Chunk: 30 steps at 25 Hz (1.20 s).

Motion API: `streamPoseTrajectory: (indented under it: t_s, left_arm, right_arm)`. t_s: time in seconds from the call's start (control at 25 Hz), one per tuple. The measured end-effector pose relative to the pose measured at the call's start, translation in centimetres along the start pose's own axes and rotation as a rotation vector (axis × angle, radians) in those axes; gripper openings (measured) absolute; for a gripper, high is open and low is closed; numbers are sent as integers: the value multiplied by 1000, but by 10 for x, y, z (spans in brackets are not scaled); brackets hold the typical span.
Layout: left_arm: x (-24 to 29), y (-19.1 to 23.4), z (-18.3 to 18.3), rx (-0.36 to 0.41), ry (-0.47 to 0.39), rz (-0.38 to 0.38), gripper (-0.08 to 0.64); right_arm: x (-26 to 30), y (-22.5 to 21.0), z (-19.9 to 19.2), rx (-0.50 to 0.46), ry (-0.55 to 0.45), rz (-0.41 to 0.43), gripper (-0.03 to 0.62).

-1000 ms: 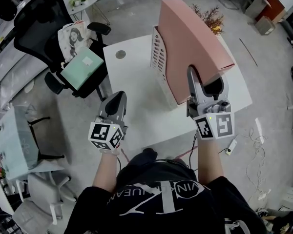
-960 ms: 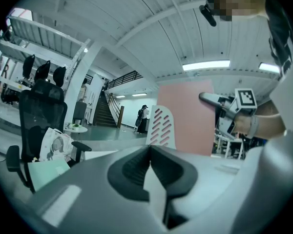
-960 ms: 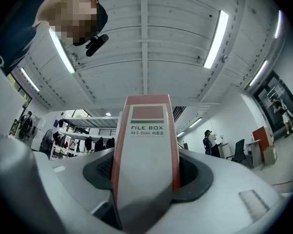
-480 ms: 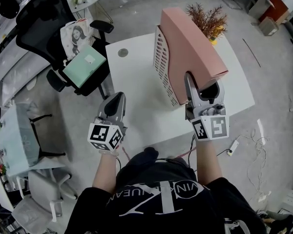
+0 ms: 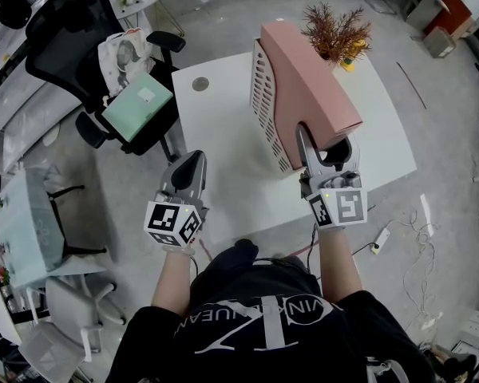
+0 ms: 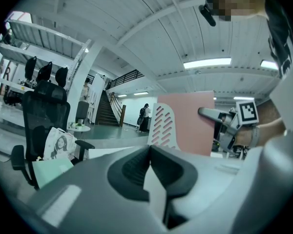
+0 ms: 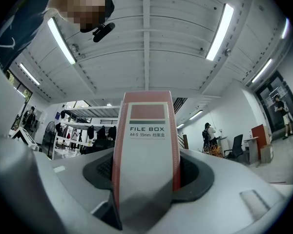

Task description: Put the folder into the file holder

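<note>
Head view: the right gripper (image 5: 313,152) pinches the near spine of the pink folder (image 5: 303,78). The folder stands on edge and tilted. Its long axis runs away from the person, in line with the white slotted file holder (image 5: 263,106) on the counter (image 5: 215,134). The holder wall touches the folder's left face, and the folder rises well above that wall. Its lower edge looks partly inside the holder, but I cannot tell whether it sits on the bottom. The left gripper (image 5: 191,162) hangs at the counter's near edge, well apart from both and holding nothing. The right hand is clearly the nearer 1.

Left gripper view: the jaws are pressed together with nothing between them. The folder and holder lie ahead and to the right, with the slotted wall in front of the pink face. The right gripper shows at the folder's near end.

Right gripper view: the jaws are spread to the spine's width and clamped on it, 1 pad on each side. The spine is upright and centred, and its label reads "FILE BOX". The holder is hidden behind the folder.

Judgement: the next move turns on keeping the folder's long axis parallel to the holder walls as it goes down.
</note>
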<state>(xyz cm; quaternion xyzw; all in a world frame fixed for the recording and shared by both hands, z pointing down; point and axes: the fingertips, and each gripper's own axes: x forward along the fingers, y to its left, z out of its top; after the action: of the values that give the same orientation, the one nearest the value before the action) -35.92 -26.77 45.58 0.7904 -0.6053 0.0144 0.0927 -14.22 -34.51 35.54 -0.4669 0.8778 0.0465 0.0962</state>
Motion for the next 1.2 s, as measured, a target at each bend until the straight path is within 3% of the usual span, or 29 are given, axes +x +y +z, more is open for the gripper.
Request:
streamPoseTrajectory:
  t_s: [0.84, 1.2]
  left_arm:
    - [-15, -16, 4, -1, -11, 42, 0]
    - [-30, -41, 14, -4, -31, 82, 0]
  right_arm:
    - [-6, 4, -30, 3, 88, 21, 313]
    - [-15, 7, -18, 25, 115, 108, 407]
